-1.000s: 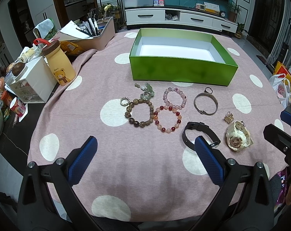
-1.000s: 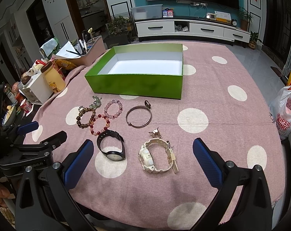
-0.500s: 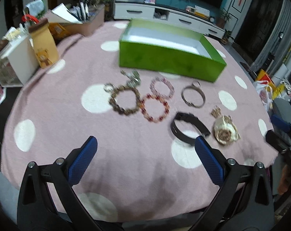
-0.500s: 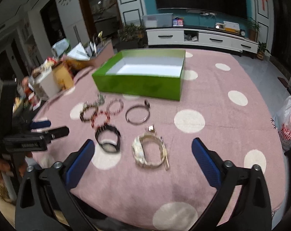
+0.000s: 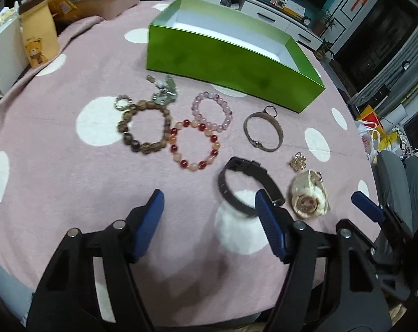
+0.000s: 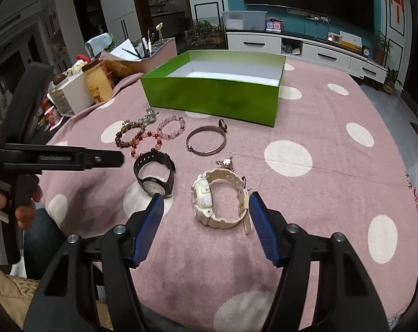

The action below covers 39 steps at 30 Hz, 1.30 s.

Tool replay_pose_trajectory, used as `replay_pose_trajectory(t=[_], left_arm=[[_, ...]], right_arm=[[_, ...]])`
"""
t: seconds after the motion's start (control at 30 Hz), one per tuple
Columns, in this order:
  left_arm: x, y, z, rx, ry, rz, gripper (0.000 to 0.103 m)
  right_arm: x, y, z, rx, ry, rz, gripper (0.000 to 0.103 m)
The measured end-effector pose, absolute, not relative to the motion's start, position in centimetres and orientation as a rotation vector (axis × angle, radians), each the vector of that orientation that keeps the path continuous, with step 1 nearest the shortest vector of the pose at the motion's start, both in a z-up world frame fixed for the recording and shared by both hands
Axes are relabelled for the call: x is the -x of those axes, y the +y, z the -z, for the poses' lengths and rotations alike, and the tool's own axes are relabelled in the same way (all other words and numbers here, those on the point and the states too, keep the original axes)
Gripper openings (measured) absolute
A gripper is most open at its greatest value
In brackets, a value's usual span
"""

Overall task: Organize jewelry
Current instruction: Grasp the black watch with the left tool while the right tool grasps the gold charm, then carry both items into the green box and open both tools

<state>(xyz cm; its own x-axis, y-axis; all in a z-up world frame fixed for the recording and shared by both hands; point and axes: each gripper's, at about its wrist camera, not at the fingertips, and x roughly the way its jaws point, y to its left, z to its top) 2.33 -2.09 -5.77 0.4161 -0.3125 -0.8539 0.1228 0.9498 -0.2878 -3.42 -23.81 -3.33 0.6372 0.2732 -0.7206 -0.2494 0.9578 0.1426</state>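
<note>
Jewelry lies on the pink dotted cloth before an empty green box (image 5: 231, 66) (image 6: 214, 96). My left gripper (image 5: 209, 196) hovers low with its jaws closing and only cloth between them. Its right finger overlaps the black watch (image 5: 247, 185). Beyond it lie a brown bead bracelet (image 5: 144, 127), a red bead bracelet (image 5: 193, 144), a pink bead bracelet (image 5: 211, 110) and a metal bangle (image 5: 263, 134). My right gripper (image 6: 206, 197) is also closing. The cream watch (image 6: 220, 202) lies just ahead between its fingertips, with neither pad pressing on it.
A bear-print bottle (image 5: 39, 41), a white container (image 6: 73, 94) and a pen tray (image 6: 153, 55) crowd the table's left rim. A gold charm (image 6: 225, 163) sits behind the cream watch. A hand (image 6: 18, 202) holds the left gripper's handle. Bags (image 5: 375, 135) stand off the right side.
Both grippers have sunk toward the table and tipped downward, so the jewelry looms larger. Both pairs of jaws have narrowed from wide open.
</note>
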Motion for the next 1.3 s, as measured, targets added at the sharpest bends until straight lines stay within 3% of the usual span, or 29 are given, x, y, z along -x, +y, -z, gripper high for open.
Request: replay_pose_trajectory(t=[0.13,0.17,0.43,0.5,0.63,0.93,1.13,1.3], left_arm=[[-3.5,-4.0,6.6,0.152,1.149,0.273,0.062],[-3.8,-4.3,6.8,0.147,1.161,0.272,0.055],[-5.5,-6.3,8.5,0.086,1.229,0.242,0.033],[-5.7,-6.6,8.6,0.072,1.235,0.247,0.016],[-5.8,-7.0,8.8,0.037,1.220,0.269,0.005],[-5.4,-4.5,7.7,0.059,1.151,0.276,0.004],[-5.6,-2.4,6.6,0.083,1.116,0.254,0.004],[-6.1,-1.4,5.7,0.091,1.088,0.247,0.004]], right_arm=[[2.2,-25.0,3.0,-0.109,0.834,-0.304,0.065],[1.8,-25.4,3.0,-0.129,0.839,-0.301,0.065],[-3.1,-26.3,4.4,-0.211,0.952,-0.310,0.065],[-4.1,-26.3,4.9,-0.220,0.988,-0.324,0.061],[-5.9,-25.9,5.6,-0.204,1.056,-0.327,0.052],[-8.8,-24.1,6.7,-0.123,1.220,-0.329,0.037],[-9.9,-22.9,7.4,-0.059,1.283,-0.301,0.021],[-9.7,-23.3,5.9,-0.090,1.216,-0.306,0.021]])
